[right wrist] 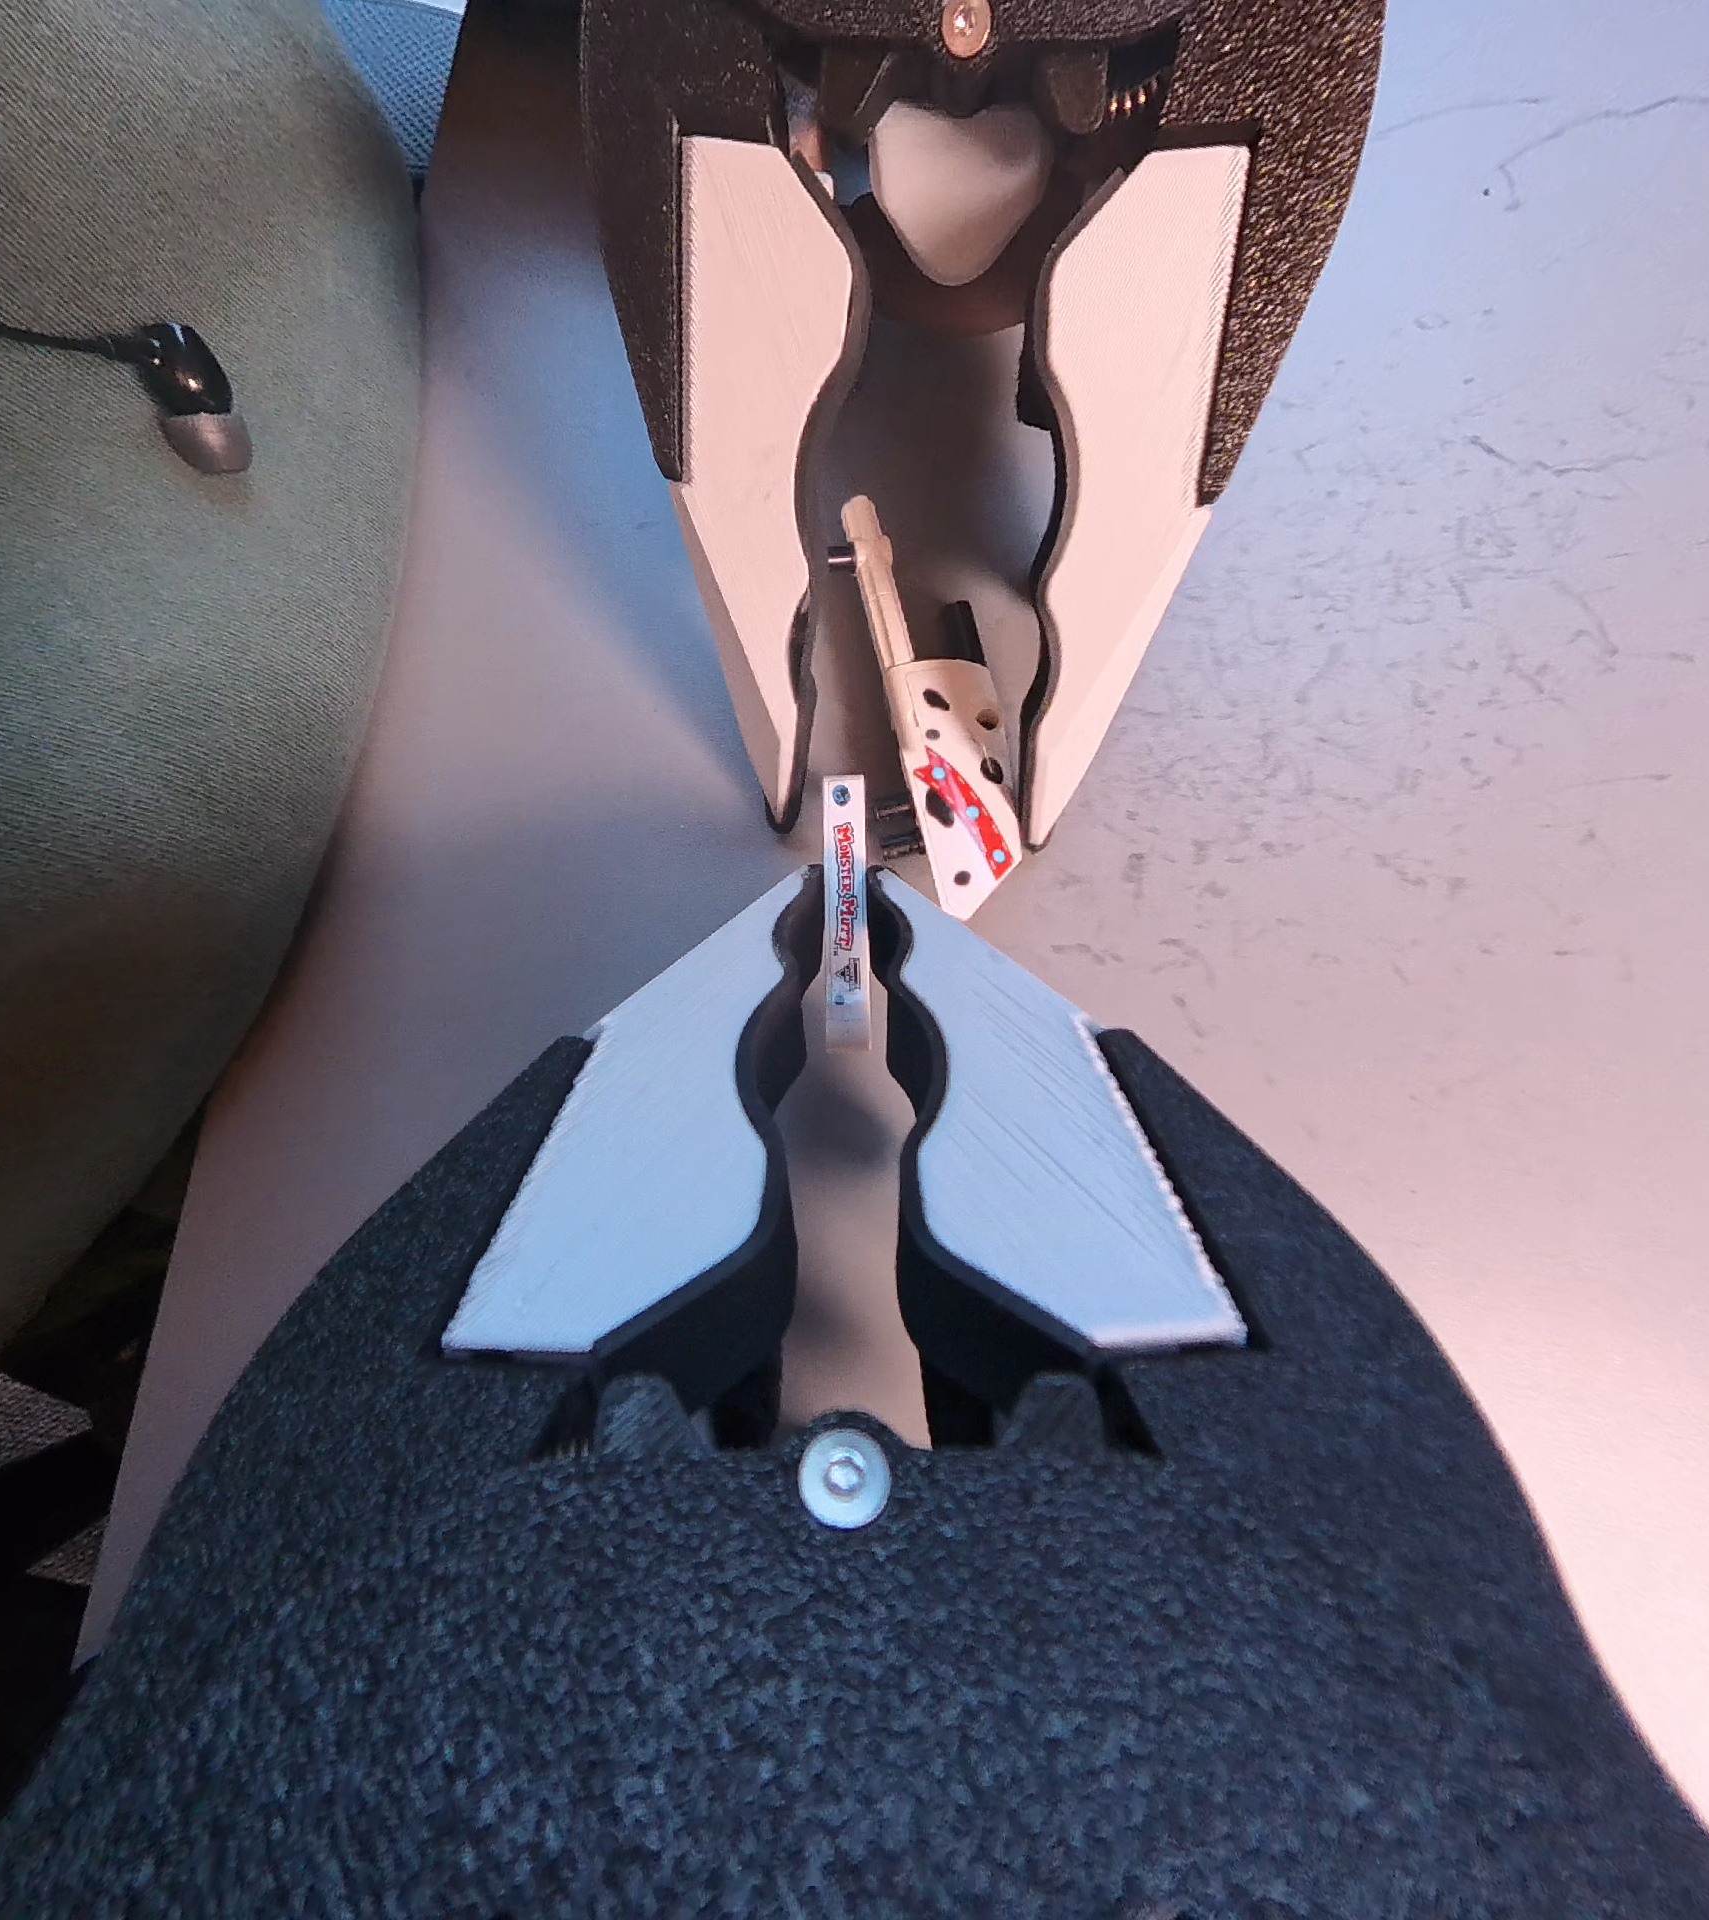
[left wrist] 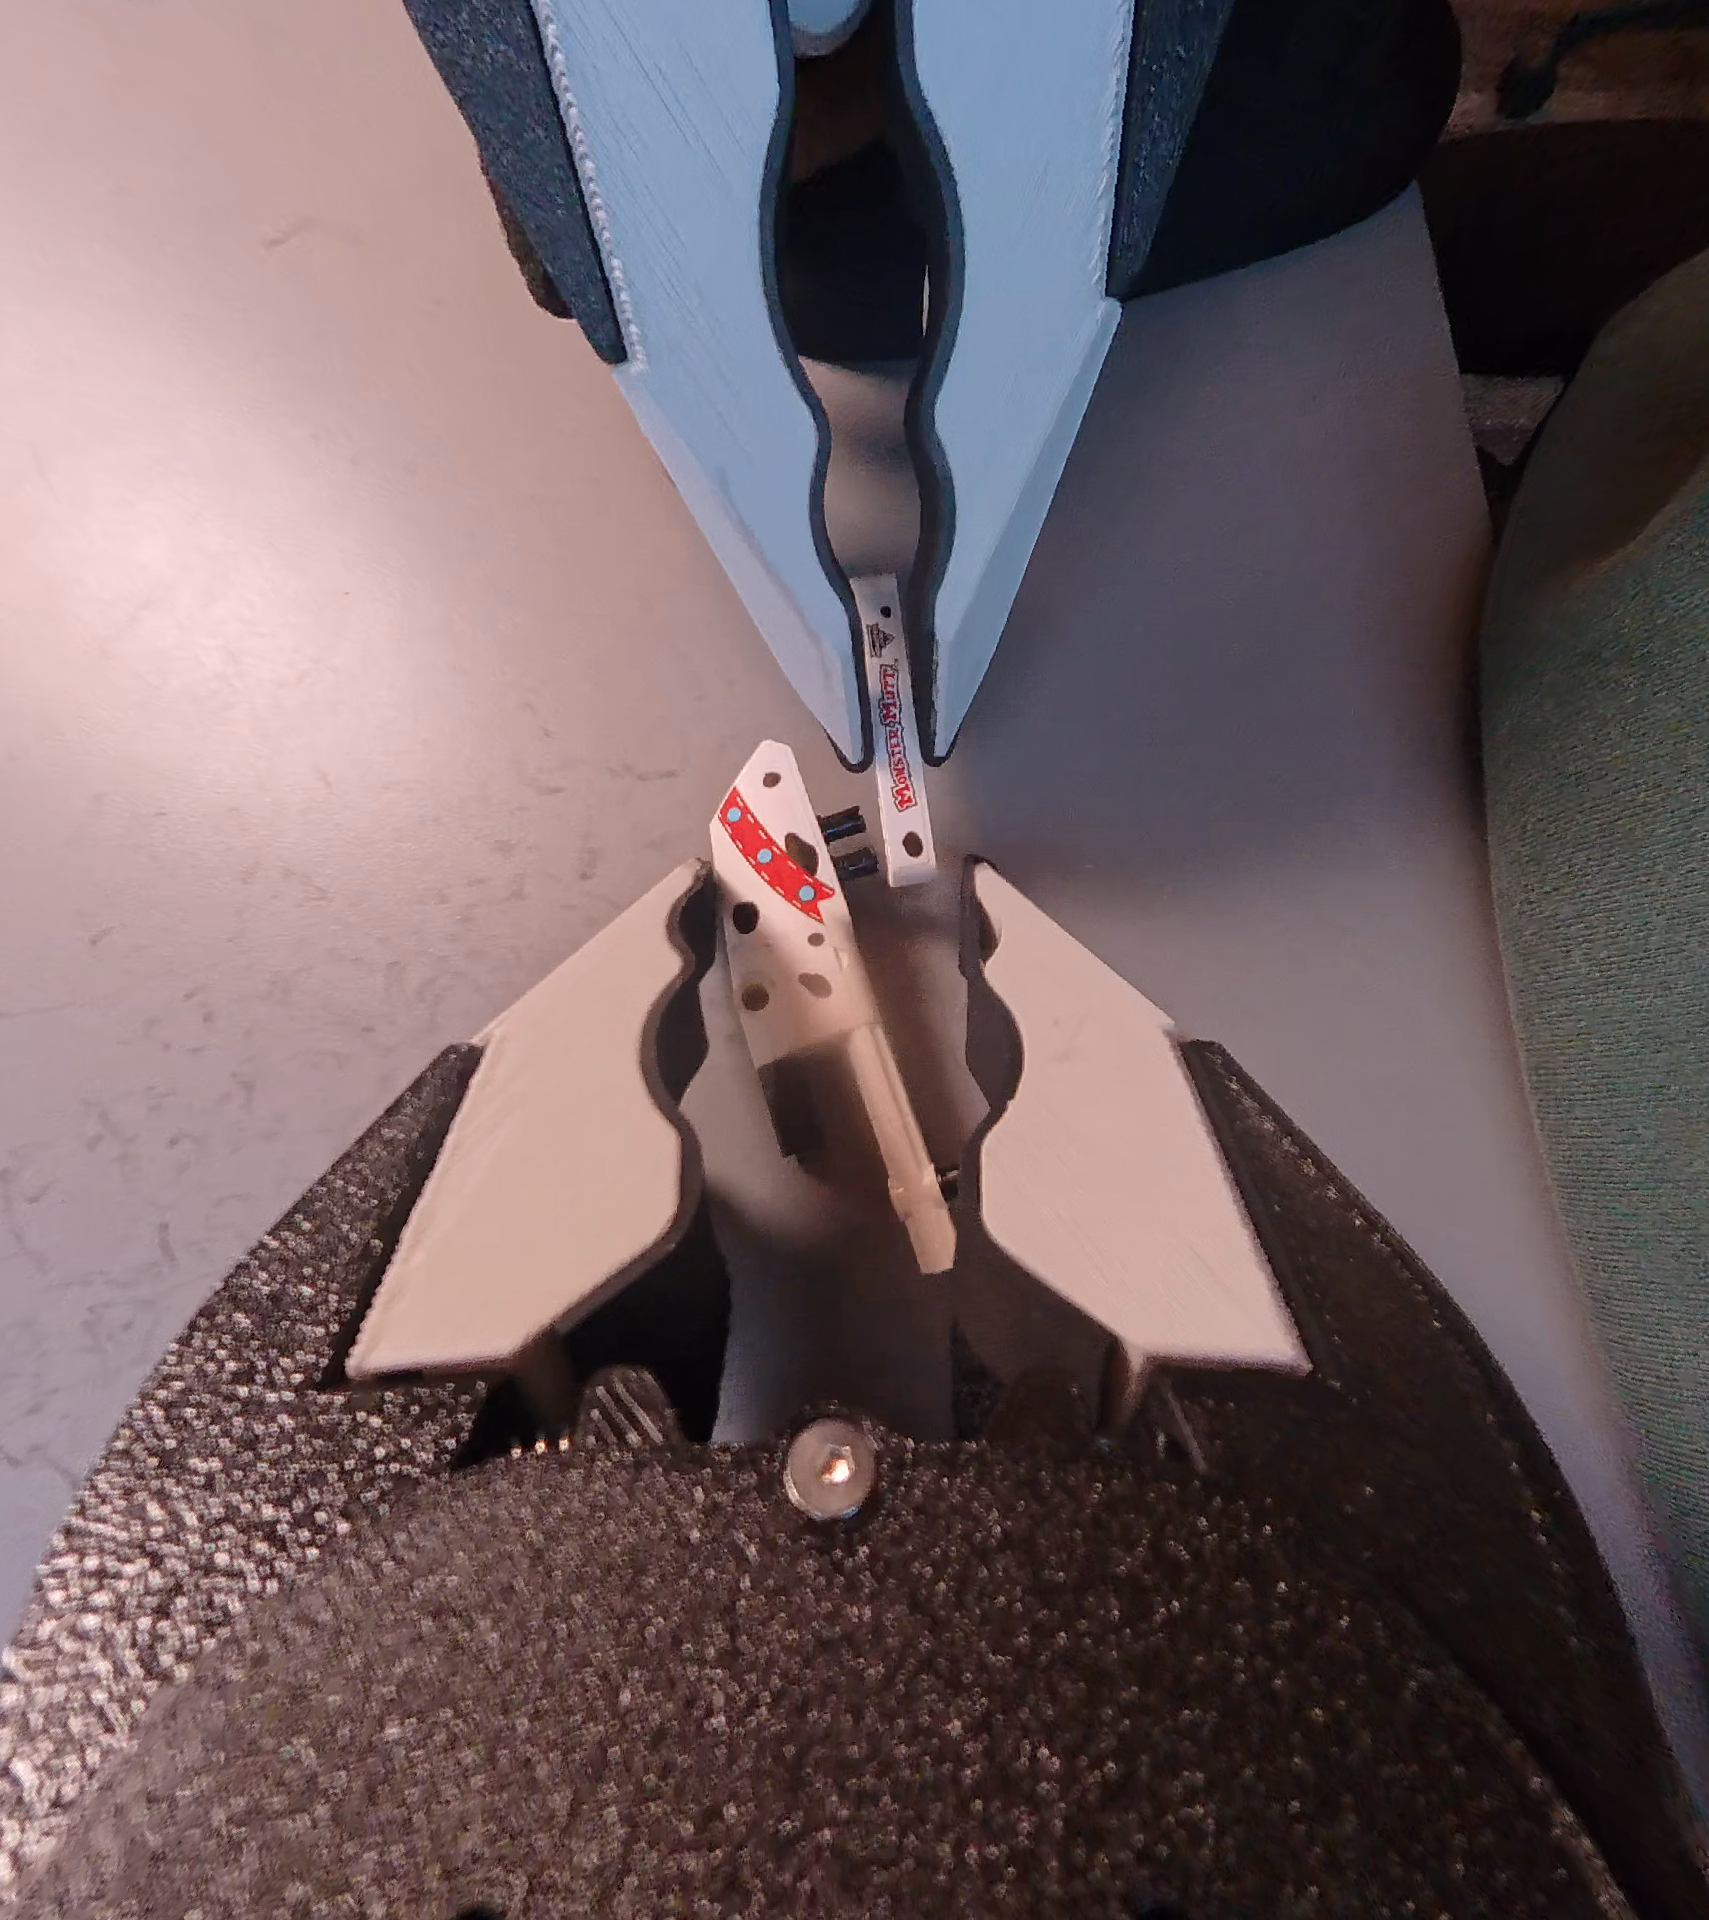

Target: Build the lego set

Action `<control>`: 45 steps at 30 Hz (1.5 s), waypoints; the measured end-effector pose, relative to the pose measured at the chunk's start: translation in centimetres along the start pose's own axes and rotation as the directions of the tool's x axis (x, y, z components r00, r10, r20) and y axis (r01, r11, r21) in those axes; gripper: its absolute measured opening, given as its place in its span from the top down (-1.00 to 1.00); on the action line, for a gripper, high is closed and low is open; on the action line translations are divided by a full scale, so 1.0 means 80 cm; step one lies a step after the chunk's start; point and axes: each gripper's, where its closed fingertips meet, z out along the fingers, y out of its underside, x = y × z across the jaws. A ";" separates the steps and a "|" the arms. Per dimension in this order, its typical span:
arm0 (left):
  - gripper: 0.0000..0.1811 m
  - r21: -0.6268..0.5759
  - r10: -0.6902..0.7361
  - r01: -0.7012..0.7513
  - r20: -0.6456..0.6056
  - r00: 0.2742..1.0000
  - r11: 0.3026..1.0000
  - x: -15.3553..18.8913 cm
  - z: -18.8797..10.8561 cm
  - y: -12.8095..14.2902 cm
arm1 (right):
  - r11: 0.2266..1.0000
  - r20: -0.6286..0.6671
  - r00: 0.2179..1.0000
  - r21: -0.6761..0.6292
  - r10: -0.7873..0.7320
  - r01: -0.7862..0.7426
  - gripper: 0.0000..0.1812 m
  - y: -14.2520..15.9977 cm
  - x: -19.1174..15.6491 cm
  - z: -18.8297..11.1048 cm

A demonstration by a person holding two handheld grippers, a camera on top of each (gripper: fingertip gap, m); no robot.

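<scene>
My left gripper [left wrist: 837, 868] is around a white spotted panel with a red band [left wrist: 777, 894], joined to a grey beam [left wrist: 907, 1153]. The assembly sits aslant between the half-spread fingers and touches both. My right gripper [right wrist: 845, 878] is shut on a narrow white beam with a printed sticker [right wrist: 845, 904] and holds it upright. Two black pins [left wrist: 845, 842] stick out between the beam's free end and the spotted panel [right wrist: 964, 800]. The two grippers face each other tip to tip, and the right gripper [left wrist: 894, 762] comes in from the top of the left wrist view.
The grey tabletop [left wrist: 206, 520] lies under both grippers. A green upholstered seat [right wrist: 102, 571] borders the table's edge, with a black cable and plug [right wrist: 190, 395] lying on it. A dark round object [left wrist: 1297, 156] stands at the far end of the table. Both grippers' tips are close together, under 4 cm apart. My right gripper's tips are some 15 cm from the dark round object [left wrist: 1297, 156].
</scene>
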 end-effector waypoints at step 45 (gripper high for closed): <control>0.50 -0.003 -0.028 0.028 0.028 0.999 1.000 -0.007 -0.002 0.002 | 0.985 -0.040 0.989 -0.108 -0.142 0.137 0.90 0.017 -0.001 0.009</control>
